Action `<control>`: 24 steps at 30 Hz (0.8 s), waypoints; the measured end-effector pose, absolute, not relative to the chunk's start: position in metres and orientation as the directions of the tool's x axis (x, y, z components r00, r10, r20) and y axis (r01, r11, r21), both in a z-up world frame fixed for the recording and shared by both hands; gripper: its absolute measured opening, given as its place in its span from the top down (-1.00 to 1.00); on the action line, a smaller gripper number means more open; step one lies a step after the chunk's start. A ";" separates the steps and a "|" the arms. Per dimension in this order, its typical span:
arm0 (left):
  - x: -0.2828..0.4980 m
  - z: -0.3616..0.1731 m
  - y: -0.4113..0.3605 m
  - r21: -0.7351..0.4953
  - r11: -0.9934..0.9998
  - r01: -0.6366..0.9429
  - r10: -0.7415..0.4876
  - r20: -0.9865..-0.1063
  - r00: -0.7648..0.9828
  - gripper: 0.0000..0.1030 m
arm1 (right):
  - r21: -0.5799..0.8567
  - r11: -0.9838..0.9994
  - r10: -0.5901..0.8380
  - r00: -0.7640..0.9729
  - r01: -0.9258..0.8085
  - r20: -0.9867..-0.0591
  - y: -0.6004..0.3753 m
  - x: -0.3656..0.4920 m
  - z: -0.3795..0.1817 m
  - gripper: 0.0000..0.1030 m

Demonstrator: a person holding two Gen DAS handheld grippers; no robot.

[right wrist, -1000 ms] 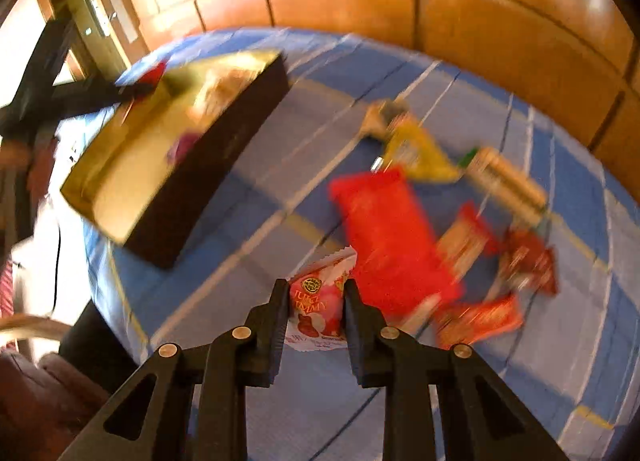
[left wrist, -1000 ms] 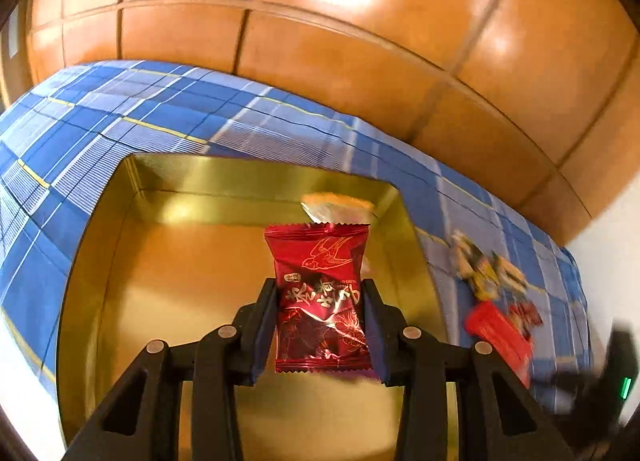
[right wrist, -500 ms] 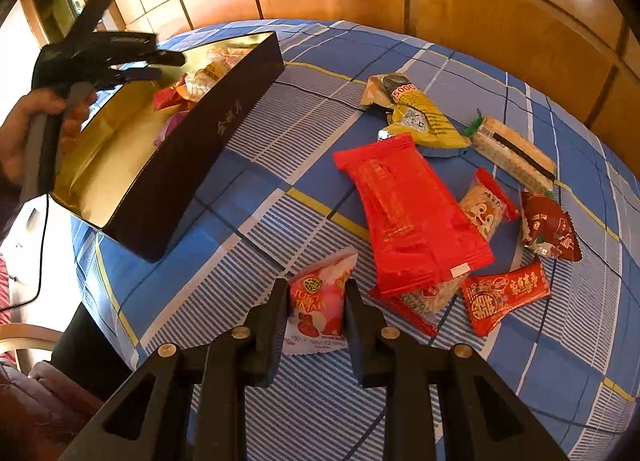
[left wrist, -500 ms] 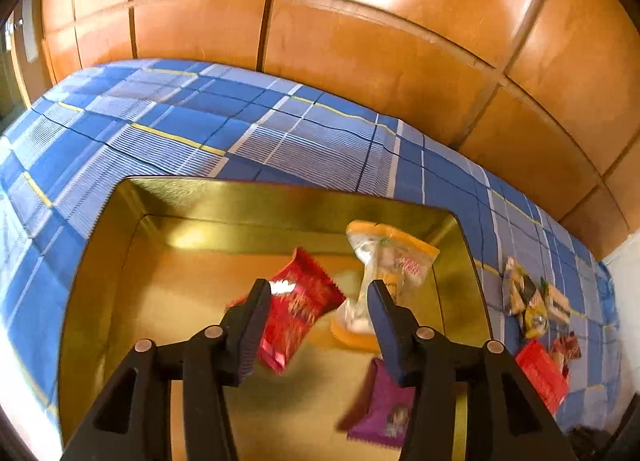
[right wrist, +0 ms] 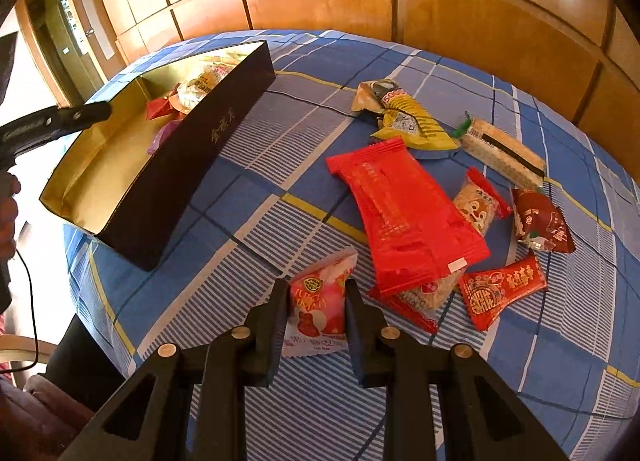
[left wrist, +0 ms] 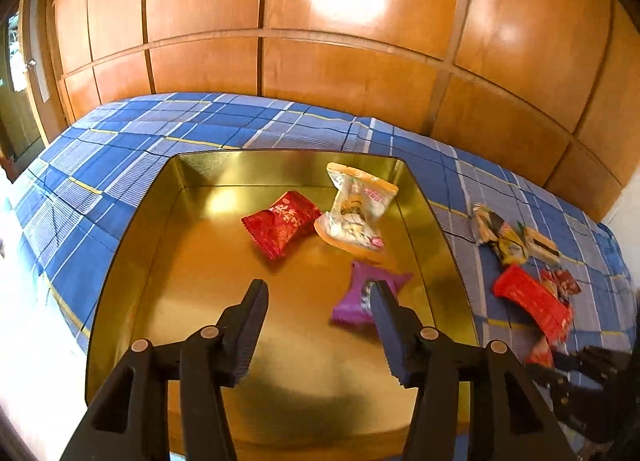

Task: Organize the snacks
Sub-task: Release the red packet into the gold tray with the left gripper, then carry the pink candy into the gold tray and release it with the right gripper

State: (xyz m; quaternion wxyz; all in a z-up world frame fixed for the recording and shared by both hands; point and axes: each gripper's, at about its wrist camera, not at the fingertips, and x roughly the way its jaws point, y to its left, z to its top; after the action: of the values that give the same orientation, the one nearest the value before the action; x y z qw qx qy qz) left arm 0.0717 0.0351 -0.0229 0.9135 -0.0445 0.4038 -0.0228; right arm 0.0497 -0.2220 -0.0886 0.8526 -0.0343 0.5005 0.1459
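A gold-lined box (left wrist: 132, 245) with dark outer walls (right wrist: 192, 165) sits on the blue plaid cloth. Inside it lie a red snack packet (left wrist: 282, 223), a clear-and-orange packet (left wrist: 356, 209) and a purple packet (left wrist: 360, 293). My left gripper (left wrist: 318, 293) hovers over the box floor, its jaws opening with nothing between them. My right gripper (right wrist: 316, 297) is shut on a pink-and-white fruit candy packet (right wrist: 318, 309) just above the cloth, beside a pile of loose snacks led by a long red packet (right wrist: 404, 213).
Other snacks on the cloth: a yellow packet (right wrist: 408, 117), a cracker bar (right wrist: 500, 153), a dark red packet (right wrist: 540, 221), a small red packet (right wrist: 500, 289). A wood-panelled wall (left wrist: 320, 41) stands behind. The table edge drops off at the left, where a hand (right wrist: 8, 209) shows.
The left gripper let go of the red packet, which now lies in the box, and its jaws widened as it drew back. The right gripper kept its hold on the pink packet.
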 end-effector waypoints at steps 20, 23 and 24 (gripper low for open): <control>0.037 -0.013 0.043 -0.111 0.994 0.006 -0.083 -0.707 0.702 -0.13 | 0.186 0.908 0.371 0.511 -0.376 -0.775 -0.169 0.061 -0.024 0.50; 0.034 -0.013 0.052 -0.118 0.993 -0.019 -0.069 -0.698 0.713 -0.13 | 0.199 0.882 0.413 0.497 -0.427 -0.763 -0.146 0.066 -0.015 0.50; 0.033 -0.013 0.057 -0.123 0.992 -0.034 -0.062 -0.696 0.715 -0.13 | 0.201 0.872 0.425 0.489 -0.445 -0.762 -0.139 0.066 -0.013 0.49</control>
State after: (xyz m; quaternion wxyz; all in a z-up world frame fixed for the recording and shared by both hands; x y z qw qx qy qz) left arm 0.0330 0.0568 -0.0126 0.9238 -0.0636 0.3775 -0.0075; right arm 0.0663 -0.1392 -0.0131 0.8627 -0.0115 0.4381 0.2522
